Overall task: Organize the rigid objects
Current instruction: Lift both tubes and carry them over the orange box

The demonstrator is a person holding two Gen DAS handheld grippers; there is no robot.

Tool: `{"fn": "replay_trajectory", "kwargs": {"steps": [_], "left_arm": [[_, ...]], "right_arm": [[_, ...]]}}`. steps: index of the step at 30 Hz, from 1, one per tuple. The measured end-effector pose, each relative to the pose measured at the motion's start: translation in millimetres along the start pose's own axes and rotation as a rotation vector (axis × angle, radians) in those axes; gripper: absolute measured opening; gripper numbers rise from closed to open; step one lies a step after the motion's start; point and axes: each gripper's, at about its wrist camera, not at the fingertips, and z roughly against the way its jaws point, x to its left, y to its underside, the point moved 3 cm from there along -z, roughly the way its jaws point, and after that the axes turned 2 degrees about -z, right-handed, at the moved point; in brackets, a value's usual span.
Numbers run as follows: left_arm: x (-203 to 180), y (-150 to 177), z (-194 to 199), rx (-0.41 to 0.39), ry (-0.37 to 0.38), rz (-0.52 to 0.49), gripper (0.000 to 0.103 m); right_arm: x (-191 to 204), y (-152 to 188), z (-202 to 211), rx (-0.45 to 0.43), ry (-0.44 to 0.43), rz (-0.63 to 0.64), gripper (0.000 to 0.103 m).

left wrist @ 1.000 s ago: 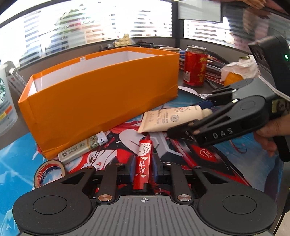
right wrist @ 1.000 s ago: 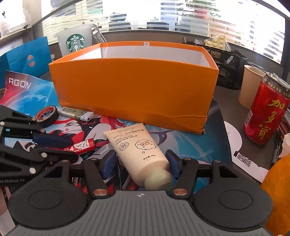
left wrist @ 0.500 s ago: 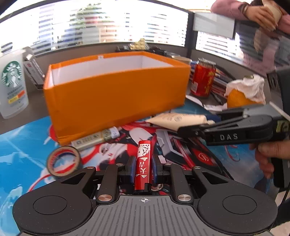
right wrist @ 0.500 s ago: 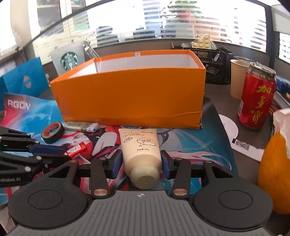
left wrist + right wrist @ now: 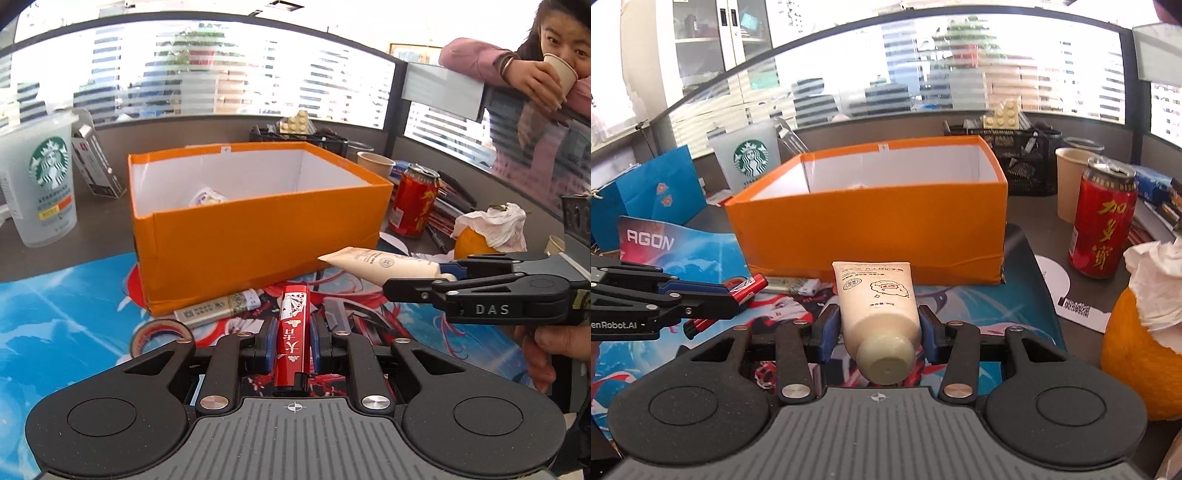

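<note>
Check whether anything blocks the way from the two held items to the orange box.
Nothing visible does. The cream tube in the right gripper and the red lighter in the left gripper face the orange box; only its near wall must be cleared, and its top is open.

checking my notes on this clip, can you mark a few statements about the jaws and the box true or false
1. The left gripper has its jaws clamped on a red lighter. True.
2. The right gripper is empty. False: its jaws grip a cream tube.
3. The orange box has a lid on. False: it is open-topped.
4. A roll of tape lies on the mat outside the box. True.
</note>
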Motion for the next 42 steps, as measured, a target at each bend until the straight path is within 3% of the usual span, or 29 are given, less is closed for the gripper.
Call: {"fn": "replay_trajectory", "kwargs": {"steps": [15, 27, 35, 42], "left_arm": [[-3, -29, 34, -0.091, -0.043, -0.047, 0.017], [-4, -46, 34, -0.116, -0.045, -0.048, 0.017], [8, -63, 36, -0.144, -0.070, -0.040, 0.017], [30, -96, 28, -0.158, -0.087, -0.009, 0.017]], "right_arm": [[26, -31, 26, -0.102, -0.045, 0.024, 0.042], [27, -50, 26, -0.141, -0.052, 0.022, 0.042], [24, -63, 22, -0.161, -0.057, 0.016, 0.042], [19, -88, 14, -0.180, -0.052, 0.016, 0.042]]}}
